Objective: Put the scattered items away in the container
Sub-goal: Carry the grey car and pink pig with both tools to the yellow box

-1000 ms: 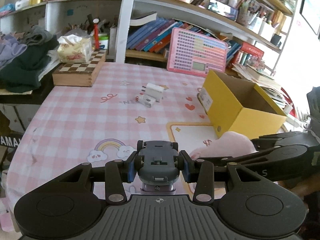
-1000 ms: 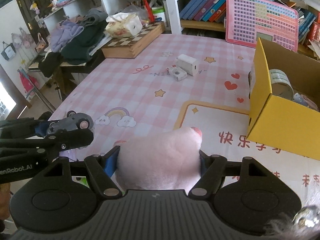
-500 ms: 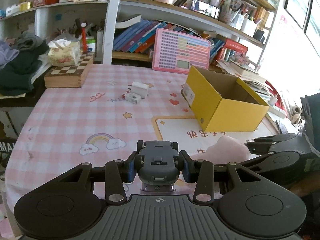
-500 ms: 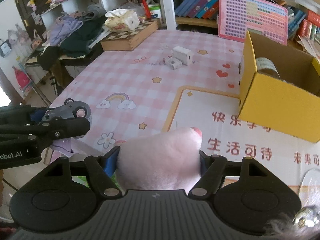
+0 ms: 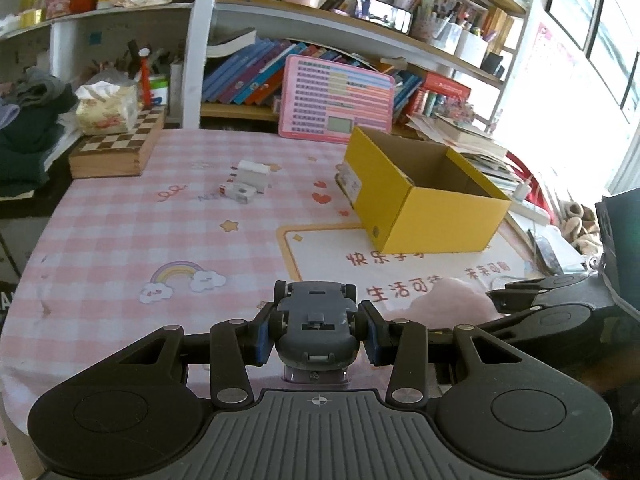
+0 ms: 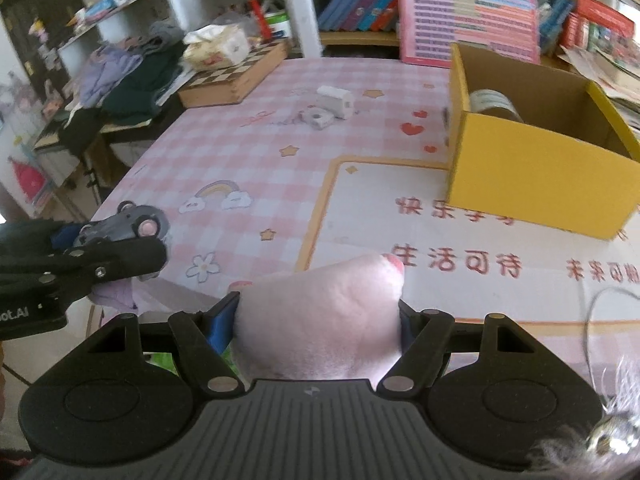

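Carrying toy car (image 5: 315,322) clamped in left gripper (image 5: 316,334) and pink plush toy (image 6: 320,320) squeezed in wider-set right gripper (image 6: 318,334), both held above tabletop (image 5: 120,240), for dropping into far-right yellow box (image 5: 420,196).

Yellow box (image 5: 430,208) interior mostly hiding behind near wall in left wrist view; contents not showing there. In right wrist view, roll-like item (image 6: 494,104) inside box (image 6: 536,168) peeking over wall, lower part hiding. Pink plush toy (image 6: 320,320) underside lying out of sight behind gripper body. Toy car (image 6: 128,224) half hiding behind left gripper (image 6: 120,260) at left edge. Furry thing with metal bell (image 6: 608,440) getting cut off at lower right corner. Shelf clutter along top blurring, unreadable.
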### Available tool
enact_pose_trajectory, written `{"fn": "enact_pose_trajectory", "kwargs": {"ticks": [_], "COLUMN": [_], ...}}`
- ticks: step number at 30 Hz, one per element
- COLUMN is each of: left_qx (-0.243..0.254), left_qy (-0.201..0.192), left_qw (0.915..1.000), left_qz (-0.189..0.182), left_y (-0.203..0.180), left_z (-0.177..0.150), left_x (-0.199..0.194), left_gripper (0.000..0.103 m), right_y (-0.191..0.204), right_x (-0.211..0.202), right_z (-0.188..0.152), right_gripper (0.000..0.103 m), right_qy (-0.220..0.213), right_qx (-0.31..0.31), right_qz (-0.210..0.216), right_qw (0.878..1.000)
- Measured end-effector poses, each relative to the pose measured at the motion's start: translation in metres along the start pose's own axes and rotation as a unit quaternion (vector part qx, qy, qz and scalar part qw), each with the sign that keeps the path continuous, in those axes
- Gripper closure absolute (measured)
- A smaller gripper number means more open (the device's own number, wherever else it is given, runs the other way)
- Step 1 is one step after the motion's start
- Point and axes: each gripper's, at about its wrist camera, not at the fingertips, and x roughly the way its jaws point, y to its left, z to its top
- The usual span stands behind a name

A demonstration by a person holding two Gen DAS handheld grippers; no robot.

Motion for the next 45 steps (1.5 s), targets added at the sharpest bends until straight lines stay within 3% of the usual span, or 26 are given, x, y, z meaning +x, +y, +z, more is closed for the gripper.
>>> {"fn": "enact_pose_trajectory", "kwargs": {"ticks": [14, 45], "left_qx": [0.037, 0.107], "left_qy": [0.013, 0.037], "left_qw": [0.9976, 0.9824], "left_qz": [-0.057, -0.149], "left_y": [-0.031, -0.108], "left_z": [0.002, 0.011], "left_x": [0.012, 0.047], "left_gripper": [0.062, 0.062], "right_y": [-0.033, -0.086], "right_x": [-0.035, -0.073], "right_z": [-0.025, -0.055], "right_gripper": [0.03, 0.03], "right_qy": [-0.015, -0.028], "right_qx": [0.039, 0.103], "right_qz": [-0.066, -0.135], "right_qw": [0.997, 0.985]}}
